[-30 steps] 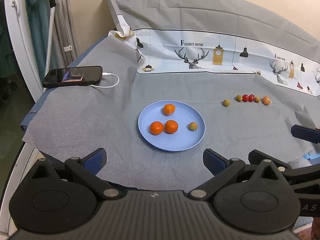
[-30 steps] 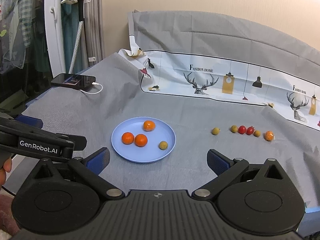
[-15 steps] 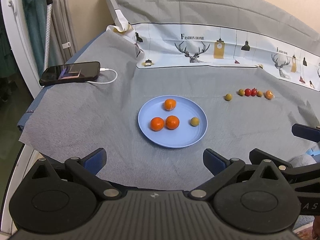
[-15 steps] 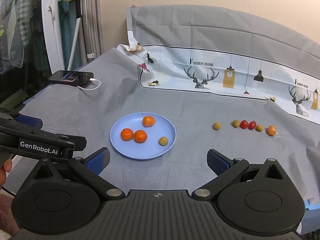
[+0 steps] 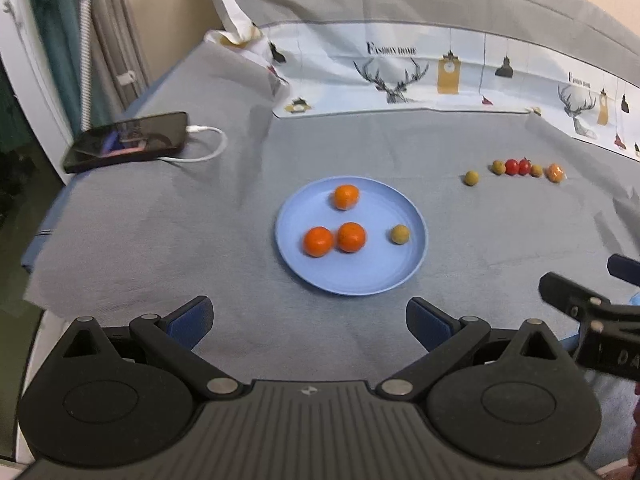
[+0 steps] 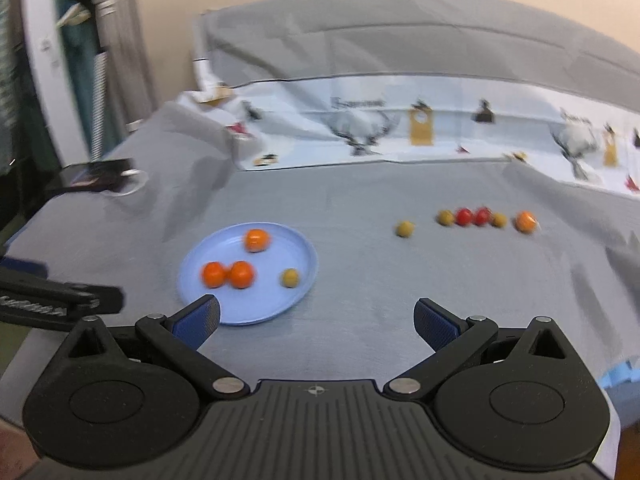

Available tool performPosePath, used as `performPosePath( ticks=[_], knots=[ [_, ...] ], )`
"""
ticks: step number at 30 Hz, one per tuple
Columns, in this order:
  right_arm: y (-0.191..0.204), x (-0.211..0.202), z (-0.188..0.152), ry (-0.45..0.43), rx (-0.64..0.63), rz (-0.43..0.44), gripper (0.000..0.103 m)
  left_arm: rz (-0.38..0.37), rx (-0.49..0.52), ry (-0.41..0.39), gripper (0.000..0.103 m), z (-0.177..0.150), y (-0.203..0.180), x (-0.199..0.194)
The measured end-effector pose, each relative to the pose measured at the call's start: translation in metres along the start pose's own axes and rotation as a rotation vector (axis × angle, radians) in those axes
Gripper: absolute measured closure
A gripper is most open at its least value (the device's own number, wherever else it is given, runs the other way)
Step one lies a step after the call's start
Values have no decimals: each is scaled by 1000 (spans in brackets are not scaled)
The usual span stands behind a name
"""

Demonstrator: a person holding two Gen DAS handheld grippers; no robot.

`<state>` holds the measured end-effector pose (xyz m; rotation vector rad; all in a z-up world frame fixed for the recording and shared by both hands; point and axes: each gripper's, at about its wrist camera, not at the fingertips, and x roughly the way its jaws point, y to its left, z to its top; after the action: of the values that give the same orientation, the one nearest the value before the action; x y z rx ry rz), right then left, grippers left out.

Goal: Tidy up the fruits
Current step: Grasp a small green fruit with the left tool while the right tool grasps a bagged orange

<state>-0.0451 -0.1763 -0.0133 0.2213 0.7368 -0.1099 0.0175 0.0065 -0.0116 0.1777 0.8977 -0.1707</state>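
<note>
Left gripper (image 5: 308, 320) wide open, nothing in it; right gripper (image 6: 316, 316) same, empty. Blue plate (image 5: 320, 276) mid-desk w/ three oranges (image 5: 351, 237) + one olive-green fruit (image 5: 399, 234). Row of small fruits (image 5: 518, 167) toward the desk's right edge, well apart from plate.

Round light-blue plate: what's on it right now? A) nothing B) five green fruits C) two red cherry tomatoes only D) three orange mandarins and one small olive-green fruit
D: the round light-blue plate holds three orange mandarins and one small olive-green fruit; the red cherry tomatoes lie on the grey cloth further right.
</note>
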Motion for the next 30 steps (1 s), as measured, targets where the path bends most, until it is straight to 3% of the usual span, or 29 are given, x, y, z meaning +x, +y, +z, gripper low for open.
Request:
performPosePath(
  ticks=[5,10,16,21,27,30],
  knots=[
    [-62,29,5,-10,146,-149,1,-9,35,21,0,28,-28,23],
    [-133,74,12,-33,279,-308,1,-84,88,62,0,71,-77,64],
    [-225,166,29,-67,317,-503,1,-199,300,73,0,141,-173,142],
    [-275,236,43,-33,356,-479,1,-282,405,87,0,178,-249,223],
    [-297,298,62,-10,290,-476,1,-266,620,140,0,188,-314,314],
    [-298,318,66,-4,244,-512,1,-272,640,167,0,192,-328,347]
  ],
)
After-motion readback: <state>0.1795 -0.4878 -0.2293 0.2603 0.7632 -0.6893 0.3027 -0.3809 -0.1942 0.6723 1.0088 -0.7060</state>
